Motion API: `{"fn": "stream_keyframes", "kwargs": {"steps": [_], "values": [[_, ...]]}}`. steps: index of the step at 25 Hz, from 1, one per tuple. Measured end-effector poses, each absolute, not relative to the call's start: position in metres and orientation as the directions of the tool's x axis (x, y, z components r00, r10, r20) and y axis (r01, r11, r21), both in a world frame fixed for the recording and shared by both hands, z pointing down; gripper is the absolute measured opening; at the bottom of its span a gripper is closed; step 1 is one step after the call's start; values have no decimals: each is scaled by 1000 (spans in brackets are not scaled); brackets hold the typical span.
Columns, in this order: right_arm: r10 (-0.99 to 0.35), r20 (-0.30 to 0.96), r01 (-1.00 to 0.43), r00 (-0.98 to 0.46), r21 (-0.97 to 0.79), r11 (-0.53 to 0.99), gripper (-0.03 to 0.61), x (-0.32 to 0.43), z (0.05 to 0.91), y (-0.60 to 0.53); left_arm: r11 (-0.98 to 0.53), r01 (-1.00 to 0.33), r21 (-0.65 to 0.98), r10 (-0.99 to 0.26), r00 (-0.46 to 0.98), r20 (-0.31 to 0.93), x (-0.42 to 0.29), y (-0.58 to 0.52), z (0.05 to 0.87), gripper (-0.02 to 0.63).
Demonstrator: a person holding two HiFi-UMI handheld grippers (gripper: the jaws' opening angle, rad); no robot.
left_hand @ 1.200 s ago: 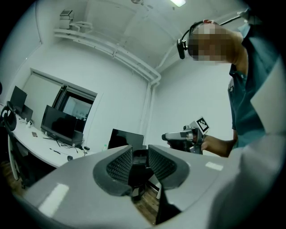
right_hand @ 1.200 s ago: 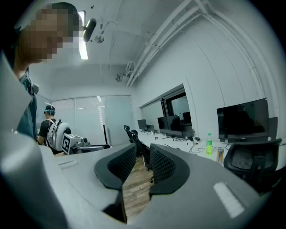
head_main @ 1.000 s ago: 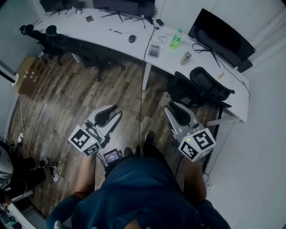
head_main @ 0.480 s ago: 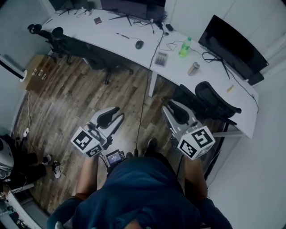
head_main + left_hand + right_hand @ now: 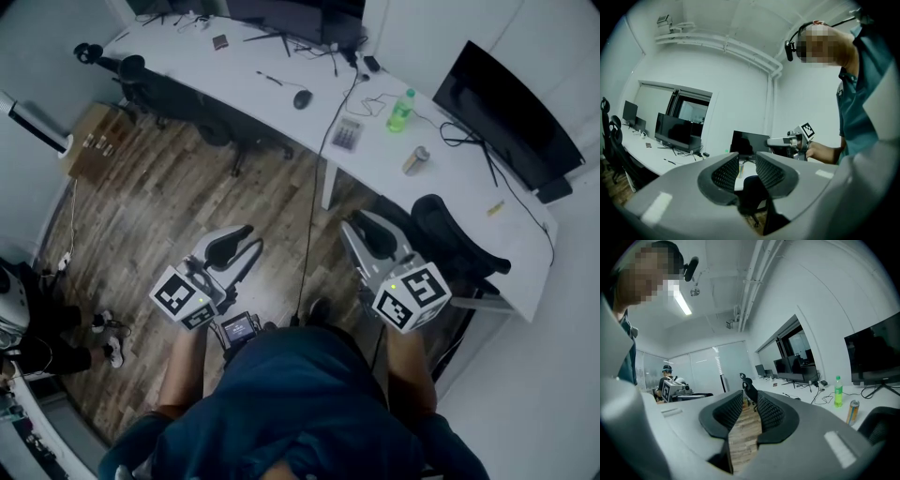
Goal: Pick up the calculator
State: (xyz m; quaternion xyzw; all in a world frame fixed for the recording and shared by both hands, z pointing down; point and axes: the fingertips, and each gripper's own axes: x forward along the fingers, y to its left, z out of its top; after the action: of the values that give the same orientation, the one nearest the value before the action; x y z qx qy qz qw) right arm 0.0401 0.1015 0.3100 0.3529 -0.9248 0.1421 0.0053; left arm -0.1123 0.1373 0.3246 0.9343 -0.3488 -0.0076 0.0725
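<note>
White curved desk [image 5: 244, 80] far across the wood-plank floor [image 5: 169, 206]. On it, flat grey rectangular calculator [image 5: 348, 134], lying between a dark rounded mouse [image 5: 301, 98] and a green bottle [image 5: 401, 110], well apart from both claws. Near the body, left gripper [image 5: 246, 240] and right gripper [image 5: 356, 230] held side by side, roughly level, pointing toward the desk. Left ribbed dark pads drawn as close as can be, empty. Right pads a narrow slit apart, pinching nothing.
</note>
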Motion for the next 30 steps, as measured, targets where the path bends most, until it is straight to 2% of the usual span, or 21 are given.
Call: {"fn": "stream_keyframes", "kwargs": {"steps": [15,30], "values": [[-631,115,-634,-767,-293,716,78,84,325,60,-729,-671,137,-670,740,61,-70,97,329,107],[-758,171,-768,-629,-287,573,78,90,329,-13,-850,-498,170,-503,864,15,-56,-19,333,106]]}}
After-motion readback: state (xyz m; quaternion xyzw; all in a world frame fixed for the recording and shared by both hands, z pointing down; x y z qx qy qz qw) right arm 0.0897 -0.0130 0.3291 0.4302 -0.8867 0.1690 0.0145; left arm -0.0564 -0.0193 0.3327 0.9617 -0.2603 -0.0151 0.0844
